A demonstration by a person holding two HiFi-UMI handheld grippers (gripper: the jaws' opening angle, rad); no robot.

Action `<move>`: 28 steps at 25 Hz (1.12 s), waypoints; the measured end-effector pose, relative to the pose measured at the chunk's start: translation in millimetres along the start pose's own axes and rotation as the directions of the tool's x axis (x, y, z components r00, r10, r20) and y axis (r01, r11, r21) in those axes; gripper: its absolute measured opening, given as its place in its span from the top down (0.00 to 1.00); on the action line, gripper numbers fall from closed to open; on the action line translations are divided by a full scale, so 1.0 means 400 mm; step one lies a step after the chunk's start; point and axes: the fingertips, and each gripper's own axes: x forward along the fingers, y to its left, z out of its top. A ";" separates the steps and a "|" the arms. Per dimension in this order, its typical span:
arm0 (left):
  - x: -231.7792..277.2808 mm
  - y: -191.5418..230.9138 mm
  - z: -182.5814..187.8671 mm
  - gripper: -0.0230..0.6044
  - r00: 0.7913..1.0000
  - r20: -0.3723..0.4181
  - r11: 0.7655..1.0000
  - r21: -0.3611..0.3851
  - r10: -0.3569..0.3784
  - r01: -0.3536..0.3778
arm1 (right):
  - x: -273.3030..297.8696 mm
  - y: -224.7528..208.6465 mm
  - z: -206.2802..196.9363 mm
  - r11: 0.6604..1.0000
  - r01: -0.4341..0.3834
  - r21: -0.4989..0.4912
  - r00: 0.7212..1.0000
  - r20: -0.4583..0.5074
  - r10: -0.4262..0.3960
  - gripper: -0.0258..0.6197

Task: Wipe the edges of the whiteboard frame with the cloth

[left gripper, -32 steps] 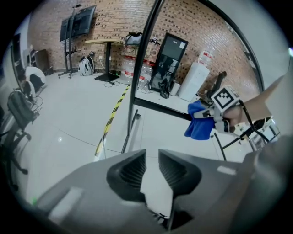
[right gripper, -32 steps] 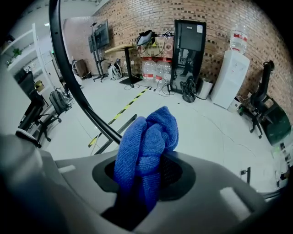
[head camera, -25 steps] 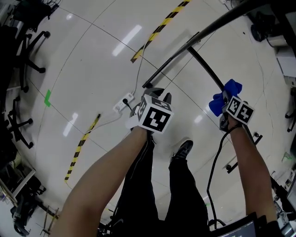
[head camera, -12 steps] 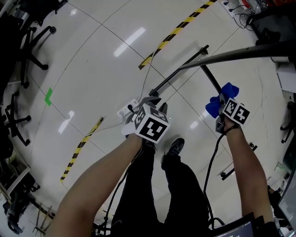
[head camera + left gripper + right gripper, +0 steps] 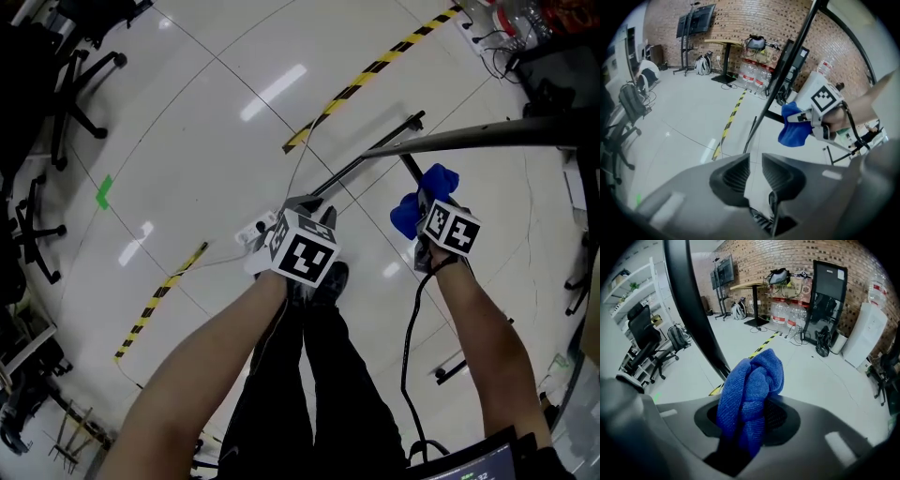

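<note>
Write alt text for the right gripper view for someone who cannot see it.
A bunched blue microfibre cloth is clamped in the right gripper. Behind it a dark metal frame bar slants up to the left, before a pale floor and brick wall.

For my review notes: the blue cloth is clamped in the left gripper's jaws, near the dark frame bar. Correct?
No. The blue cloth is clamped in the jaws of the right gripper, near the dark frame bar; the right gripper view shows it.
</note>
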 end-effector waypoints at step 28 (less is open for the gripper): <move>-0.015 0.158 0.045 0.84 0.999 -0.017 0.999 0.019 -0.036 0.037 | 0.053 0.136 0.093 0.992 0.022 -0.128 0.999 -0.030 -0.026 0.72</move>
